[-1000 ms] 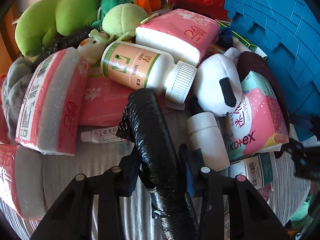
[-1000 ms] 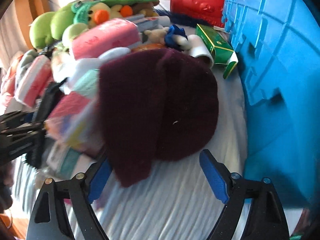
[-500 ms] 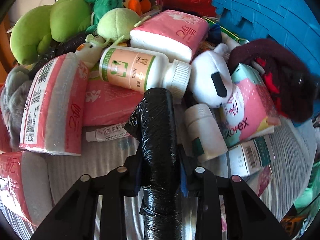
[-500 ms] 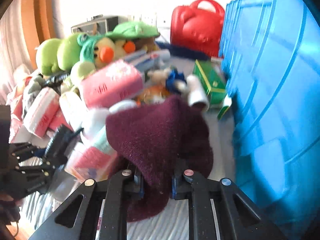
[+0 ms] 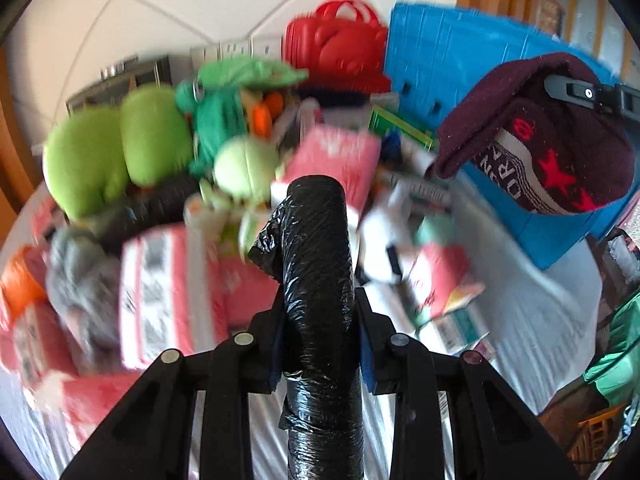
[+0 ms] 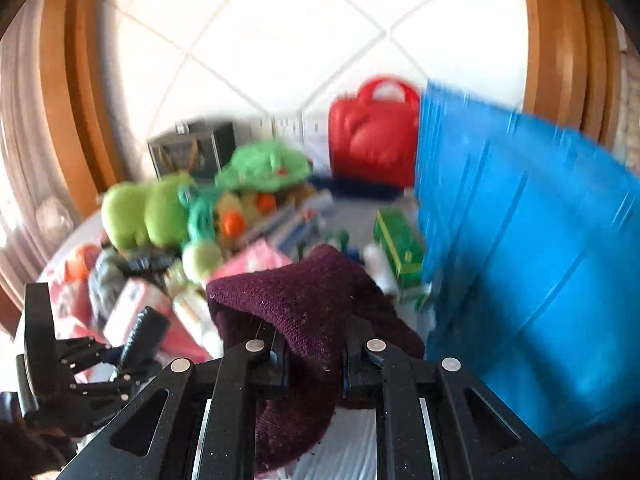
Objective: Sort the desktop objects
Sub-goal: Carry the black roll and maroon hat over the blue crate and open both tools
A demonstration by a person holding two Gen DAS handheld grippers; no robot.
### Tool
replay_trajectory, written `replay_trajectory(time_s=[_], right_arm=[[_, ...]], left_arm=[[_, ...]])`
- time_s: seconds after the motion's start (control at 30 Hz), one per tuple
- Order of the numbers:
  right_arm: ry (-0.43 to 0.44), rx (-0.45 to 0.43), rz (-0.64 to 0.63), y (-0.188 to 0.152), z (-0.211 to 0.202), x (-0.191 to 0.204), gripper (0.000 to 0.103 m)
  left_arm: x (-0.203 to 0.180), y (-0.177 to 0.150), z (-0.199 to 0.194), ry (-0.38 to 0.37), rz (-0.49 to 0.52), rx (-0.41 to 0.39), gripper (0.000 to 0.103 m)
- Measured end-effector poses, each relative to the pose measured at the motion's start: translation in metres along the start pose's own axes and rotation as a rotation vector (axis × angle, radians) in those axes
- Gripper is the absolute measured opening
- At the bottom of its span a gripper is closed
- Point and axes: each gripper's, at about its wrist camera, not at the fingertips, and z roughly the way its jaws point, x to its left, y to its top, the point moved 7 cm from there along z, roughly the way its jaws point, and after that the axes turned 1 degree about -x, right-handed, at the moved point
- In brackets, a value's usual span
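Above the cluttered worktop (image 5: 532, 304), covered in a pale striped cloth, both grippers are raised and angled downward over the pile; the left gripper (image 5: 318, 312) has its jaws clenched on a roll of black plastic bags (image 5: 316, 248), which stands up between the blue pads and reaches forward past them; the right gripper (image 6: 314, 364) has its jaws clamped on a maroon knit beanie (image 6: 308, 300), the fabric bunched between the pads and drooping below them; in the left wrist view the same beanie hangs in the air in front of the blue plastic crate (image 5: 448, 56), showing red stars and a grey band of partly legible letters, something like "ORN"; below lie pink tissue packs (image 5: 168, 296), green plush toys (image 5: 120, 152) and a red case (image 5: 336, 48) at the back, all blurred; their labels cannot be read.
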Motion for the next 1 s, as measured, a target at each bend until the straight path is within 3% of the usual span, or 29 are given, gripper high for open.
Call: replay_trajectory(time_s=[0.2, 0.47, 0.7, 1.0], right_arm=[[-0.026, -0.119, 0.014, 0.050, -0.050, 0.009, 0.016], [-0.114, -0.283, 0.043, 0.098, -0.127, -0.018, 0.016], [-0.237, -0.417, 0.069, 0.129, -0.205, -0.091, 0.016], [-0.295, -0.405, 0.130, 0.145, -0.232, -0.213, 0.016]], left_arm=[[-0.017, 0.071, -0.029, -0.045, 0.077, -0.135, 0.029], [-0.091, 0.162, -0.068, -0.141, 0.199, -0.301, 0.029], [-0.198, 0.238, -0.101, -0.201, 0.329, -0.437, 0.029], [-0.318, 0.307, -0.086, -0.205, 0.356, -0.471, 0.029]])
